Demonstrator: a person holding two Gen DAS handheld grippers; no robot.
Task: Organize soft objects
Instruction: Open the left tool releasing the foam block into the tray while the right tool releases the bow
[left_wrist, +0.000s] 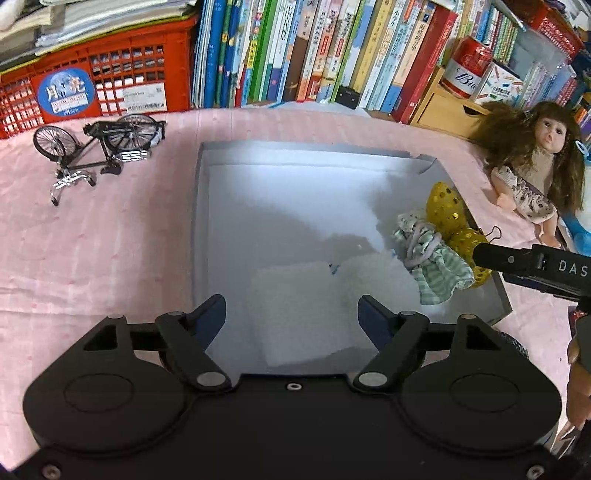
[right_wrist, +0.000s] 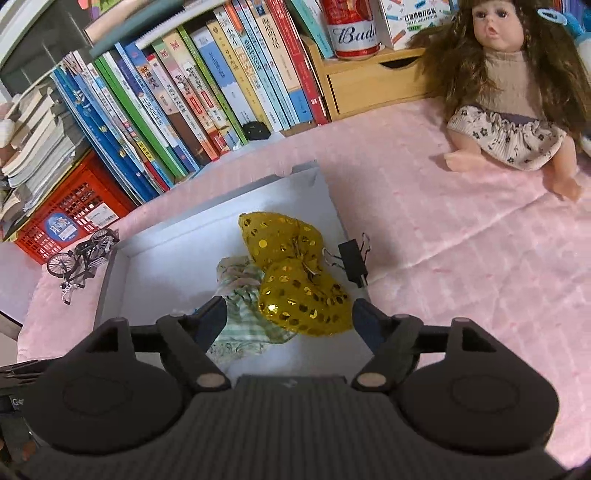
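**Both grippers open over the box: placing the soft pieces neatly**

The grey box sits on the pink-covered surface, and it already holds the soft things. The yellow sequinned bow lies against the box's right wall, and the green striped cloth is bunched just beside it, partly tucked under the bow's lower lobe. White pieces, washed out by glare, lie on the box floor near its front edge; what they are cannot be told.

The right gripper hovers over the bow with its fingers apart, one on each side of the lower lobe and clamped on nothing. The left gripper hangs over the box's front half, fingers likewise spread and empty, the white pieces between them.

The step in hand looks like releasing or re-gripping the bow. To do it well, lift straight up from the box so the fingers do not drag the cloth along, and keep clear of the black binder clip on the box's right wall. The doll sits well beyond the box's right side, propped near the wooden drawer, and may be the next soft item; take it by the torso, not the hair. The model bicycle, left of the box, is rigid and likely stays out.
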